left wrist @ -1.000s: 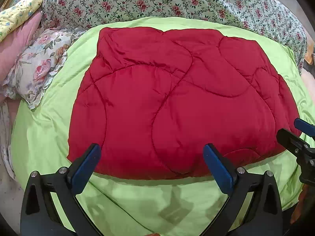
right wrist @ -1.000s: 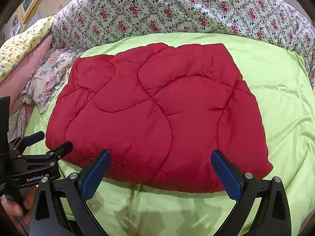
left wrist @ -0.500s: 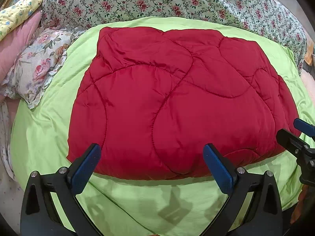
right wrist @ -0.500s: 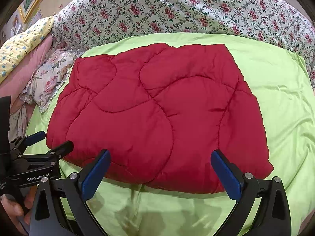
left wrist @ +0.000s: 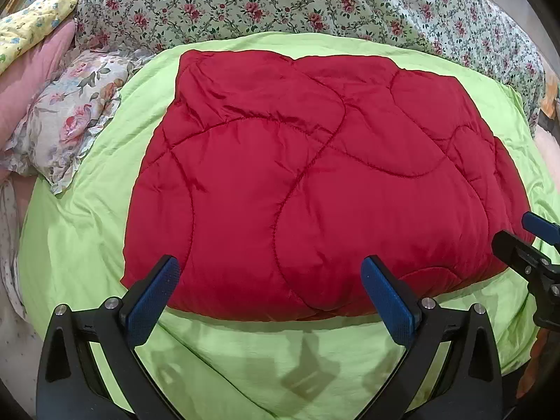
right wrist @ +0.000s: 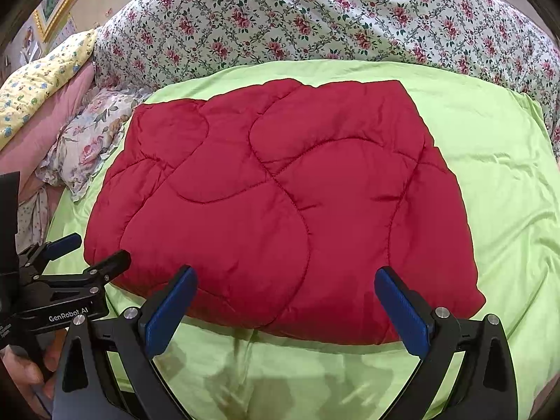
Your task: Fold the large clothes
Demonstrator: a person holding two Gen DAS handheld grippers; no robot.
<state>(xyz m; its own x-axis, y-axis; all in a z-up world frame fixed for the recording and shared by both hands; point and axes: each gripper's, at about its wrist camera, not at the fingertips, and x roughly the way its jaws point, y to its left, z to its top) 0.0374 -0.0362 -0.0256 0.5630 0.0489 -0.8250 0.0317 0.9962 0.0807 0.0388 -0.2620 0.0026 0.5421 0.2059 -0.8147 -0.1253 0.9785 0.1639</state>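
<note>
A red quilted padded garment (left wrist: 315, 182) lies folded into a thick rectangle on a lime green sheet (left wrist: 77, 231); it also shows in the right wrist view (right wrist: 280, 210). My left gripper (left wrist: 269, 273) is open and empty, hovering just short of the garment's near edge. My right gripper (right wrist: 287, 283) is open and empty, also just short of the near edge. The right gripper shows at the right edge of the left wrist view (left wrist: 528, 238). The left gripper shows at the left edge of the right wrist view (right wrist: 91, 252).
A floral duvet (right wrist: 315, 17) is heaped behind the green sheet (right wrist: 507, 192). A floral pillow (left wrist: 70, 115) and pink and yellow bedding (left wrist: 31, 35) lie at the left. The near edge of the bed (right wrist: 280, 392) is bare green sheet.
</note>
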